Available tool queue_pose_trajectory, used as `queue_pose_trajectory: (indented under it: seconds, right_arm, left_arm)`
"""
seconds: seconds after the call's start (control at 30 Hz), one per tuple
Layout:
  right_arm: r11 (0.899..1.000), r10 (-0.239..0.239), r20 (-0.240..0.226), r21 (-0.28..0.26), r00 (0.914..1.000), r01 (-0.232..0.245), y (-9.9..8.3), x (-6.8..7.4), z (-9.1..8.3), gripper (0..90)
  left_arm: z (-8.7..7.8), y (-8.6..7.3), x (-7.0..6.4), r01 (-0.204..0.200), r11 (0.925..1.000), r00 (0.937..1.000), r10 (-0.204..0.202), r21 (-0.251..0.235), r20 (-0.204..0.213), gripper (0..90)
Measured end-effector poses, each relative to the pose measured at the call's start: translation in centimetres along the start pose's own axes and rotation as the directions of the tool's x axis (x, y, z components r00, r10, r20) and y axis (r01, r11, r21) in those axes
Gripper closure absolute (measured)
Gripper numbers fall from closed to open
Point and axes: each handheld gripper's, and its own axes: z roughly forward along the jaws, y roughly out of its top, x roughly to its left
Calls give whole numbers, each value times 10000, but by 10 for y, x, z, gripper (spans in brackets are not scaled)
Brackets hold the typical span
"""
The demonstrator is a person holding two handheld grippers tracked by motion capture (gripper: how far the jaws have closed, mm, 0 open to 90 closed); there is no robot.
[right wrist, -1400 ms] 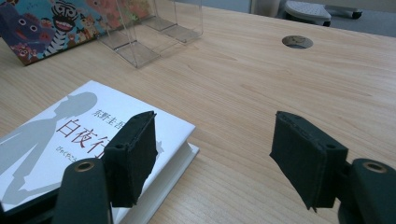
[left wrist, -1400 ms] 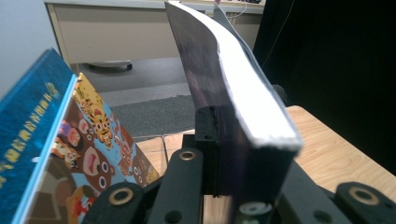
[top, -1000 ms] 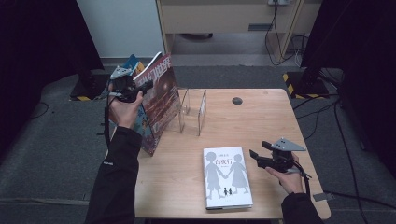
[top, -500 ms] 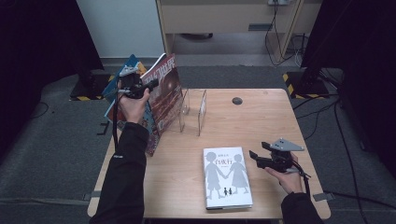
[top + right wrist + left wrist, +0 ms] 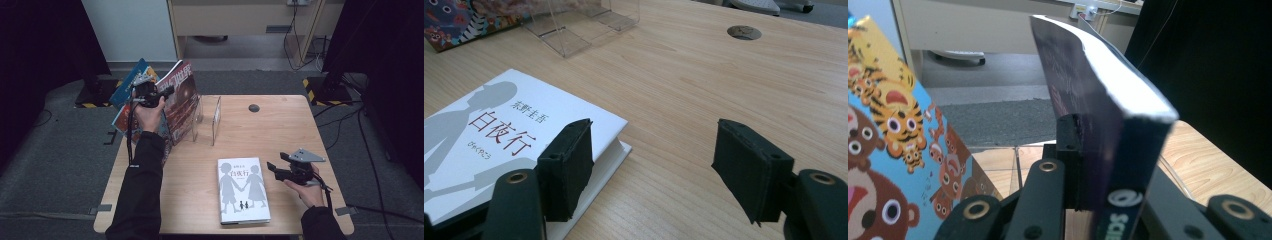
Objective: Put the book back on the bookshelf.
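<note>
My left gripper [image 5: 161,93] is shut on the top edge of a dark-covered book [image 5: 179,100], which leans against a clear acrylic book stand [image 5: 206,119] at the table's left. In the left gripper view the jaws clamp that dark book [image 5: 1098,105] near its spine, and a blue picture book [image 5: 893,150] with tigers and bears stands to its left. A white book [image 5: 241,190] with two grey silhouettes lies flat near the front edge. My right gripper [image 5: 274,168] is open just right of it, with the white book [image 5: 499,135] by its left jaw and nothing between the jaws.
Blue picture books [image 5: 129,90] lean behind the dark book at the table's left edge. A round cable hole [image 5: 254,108] sits at the back of the wooden table [image 5: 295,130]. Beyond the table are a cabinet and cables on the grey floor.
My left gripper has risen and moved right with the dark book, tilting it more upright toward the clear stand. The right gripper and the white book have stayed still.
</note>
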Motion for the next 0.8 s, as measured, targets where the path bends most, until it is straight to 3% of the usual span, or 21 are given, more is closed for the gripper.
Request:
queue_pose_trajectory:
  seconds: [0.13, 0.37, 0.6, 0.8]
  right_arm:
    - [10000, -47, 32, -3, 10000, 47, 0, 0, 0, 318]
    - [10000, -81, 37, 50, 10000, 81, -1, 1, 1, 319]
    - [9999, -148, 21, 74, 9999, 148, 0, 2, 3, 319]
    - [9997, -192, 3, 115, 9998, 192, 0, 4, 3, 317]
  left_arm:
    - [1, -3, -2, -107, 9999, 9997, 107, 24, -220, 831]
    - [-3, -10, 7, 255, 9995, 9994, -260, -205, -235, 830]
    - [-10, -13, 12, 132, 9999, 9998, -131, 87, -169, 822]
    - [-20, -20, 22, 273, 9993, 9983, -259, 248, -528, 798]
